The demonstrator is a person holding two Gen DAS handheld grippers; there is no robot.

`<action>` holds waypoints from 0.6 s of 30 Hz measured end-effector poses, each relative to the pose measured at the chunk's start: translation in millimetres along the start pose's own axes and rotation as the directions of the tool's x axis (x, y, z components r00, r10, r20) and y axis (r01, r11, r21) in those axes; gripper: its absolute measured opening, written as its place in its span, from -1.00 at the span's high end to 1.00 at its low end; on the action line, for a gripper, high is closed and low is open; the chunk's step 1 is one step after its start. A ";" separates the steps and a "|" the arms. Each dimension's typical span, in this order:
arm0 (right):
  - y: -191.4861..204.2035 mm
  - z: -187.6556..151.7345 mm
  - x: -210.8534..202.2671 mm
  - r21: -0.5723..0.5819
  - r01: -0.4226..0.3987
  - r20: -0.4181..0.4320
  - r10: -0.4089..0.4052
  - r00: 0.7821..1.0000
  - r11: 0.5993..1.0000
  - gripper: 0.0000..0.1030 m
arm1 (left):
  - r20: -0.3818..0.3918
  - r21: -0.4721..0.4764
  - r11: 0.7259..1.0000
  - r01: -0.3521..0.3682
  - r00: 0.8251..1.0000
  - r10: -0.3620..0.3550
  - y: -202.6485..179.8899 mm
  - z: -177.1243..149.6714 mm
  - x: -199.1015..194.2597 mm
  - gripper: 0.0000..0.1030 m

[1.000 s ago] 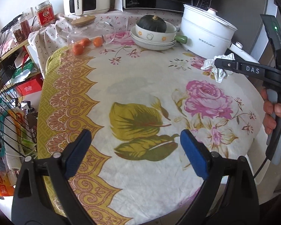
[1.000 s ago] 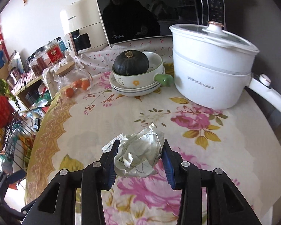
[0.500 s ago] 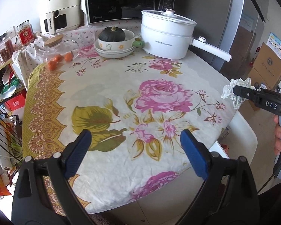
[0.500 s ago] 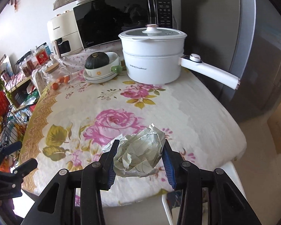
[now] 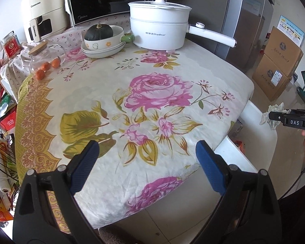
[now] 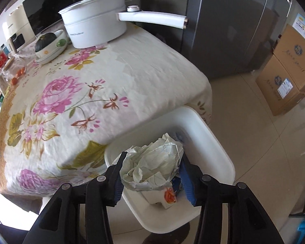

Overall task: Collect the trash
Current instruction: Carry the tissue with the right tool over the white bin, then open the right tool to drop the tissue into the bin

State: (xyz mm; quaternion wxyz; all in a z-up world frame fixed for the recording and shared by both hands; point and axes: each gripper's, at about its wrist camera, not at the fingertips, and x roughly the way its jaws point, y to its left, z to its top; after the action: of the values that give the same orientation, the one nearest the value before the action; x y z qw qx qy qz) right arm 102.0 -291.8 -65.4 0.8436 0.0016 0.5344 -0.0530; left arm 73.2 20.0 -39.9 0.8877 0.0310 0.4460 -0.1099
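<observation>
A ball of crumpled white paper sits between the blue pads of my right gripper, whose jaws are opening while both pads still touch it. It hangs directly over a white plastic bin standing on the floor at the table's corner; other trash lies inside. From the left wrist view the same paper shows at the far right, above the bin. My left gripper is open with nothing in it, above the near edge of the floral tablecloth.
At the table's back stand a white electric pot with a long handle, a bowl holding a dark squash and a glass jar of small oranges. A grey fridge and stacked cardboard boxes flank the tiled floor.
The right gripper carried the paper off the table to the right and down, over the bin, and its jaws spread slightly. The left gripper swung right along the table's near edge.
</observation>
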 end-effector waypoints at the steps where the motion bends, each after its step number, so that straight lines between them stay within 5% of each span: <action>1: -3.5 -0.8 1.8 0.003 0.016 -0.001 -0.016 1.000 1.000 -0.01 | -0.001 0.002 1.000 0.003 1.000 -0.003 -1.3 0.1 -0.1 -0.85; 7: -13.8 -2.8 -1.2 0.040 0.034 0.008 -0.034 0.999 0.999 -0.59 | 0.004 0.021 1.000 0.012 1.000 -0.012 -9.9 0.4 -2.2 -0.85; 18: 4.8 -9.4 -34.1 0.029 -0.015 0.079 0.013 0.997 0.999 -0.70 | 0.053 0.078 0.996 -0.046 0.998 0.042 -25.3 -0.4 -17.8 -0.98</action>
State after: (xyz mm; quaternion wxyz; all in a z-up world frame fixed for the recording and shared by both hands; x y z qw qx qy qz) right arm 79.5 -283.5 -39.0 0.8643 0.0157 0.4997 -0.0550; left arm 57.0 -1.6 -24.8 0.8991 0.0732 0.4178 -0.1084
